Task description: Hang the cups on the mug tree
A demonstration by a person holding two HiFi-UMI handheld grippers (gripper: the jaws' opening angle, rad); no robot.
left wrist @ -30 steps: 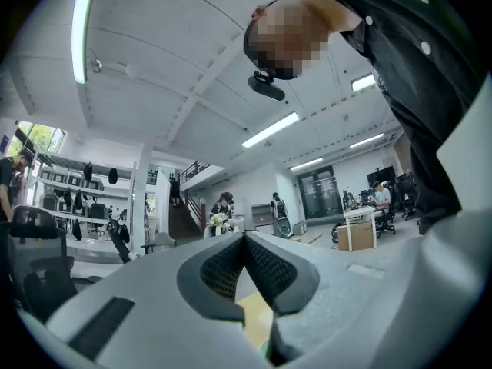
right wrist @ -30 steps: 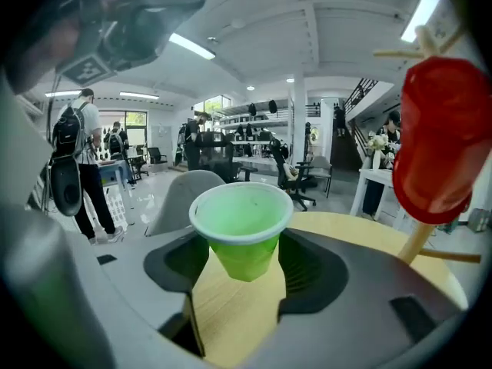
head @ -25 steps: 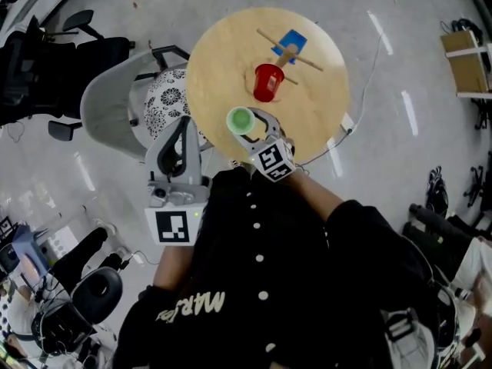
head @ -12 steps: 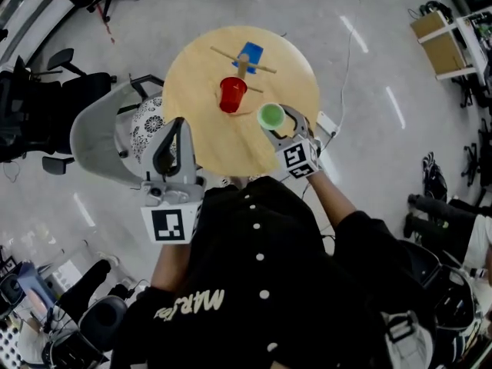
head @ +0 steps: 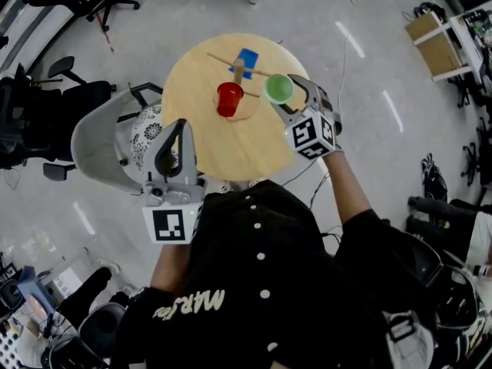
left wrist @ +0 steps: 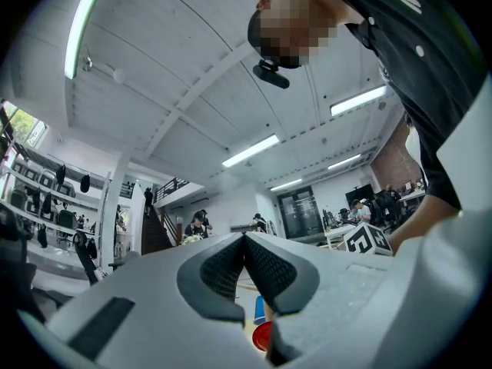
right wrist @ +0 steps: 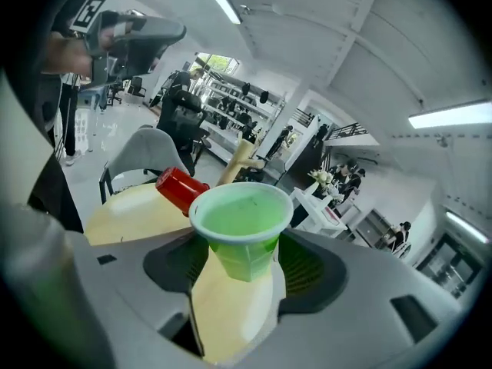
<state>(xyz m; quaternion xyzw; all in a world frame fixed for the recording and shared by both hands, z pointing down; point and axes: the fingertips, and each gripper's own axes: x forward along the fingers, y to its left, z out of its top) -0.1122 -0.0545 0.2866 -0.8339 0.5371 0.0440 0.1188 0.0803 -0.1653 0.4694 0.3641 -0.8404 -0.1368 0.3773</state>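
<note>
The right claw [head: 287, 97] gripped a green cup [head: 278, 88] over the bench [head: 223, 148], near the mug tree [head: 239, 69] and red cup [head: 228, 98]; the left claw [left wrist: 244, 266] was pinched closed, empty.

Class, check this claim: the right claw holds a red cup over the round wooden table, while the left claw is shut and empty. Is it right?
No: the right claw holds a green cup, not a red one, as the right gripper view shows. The rest stands.
</note>
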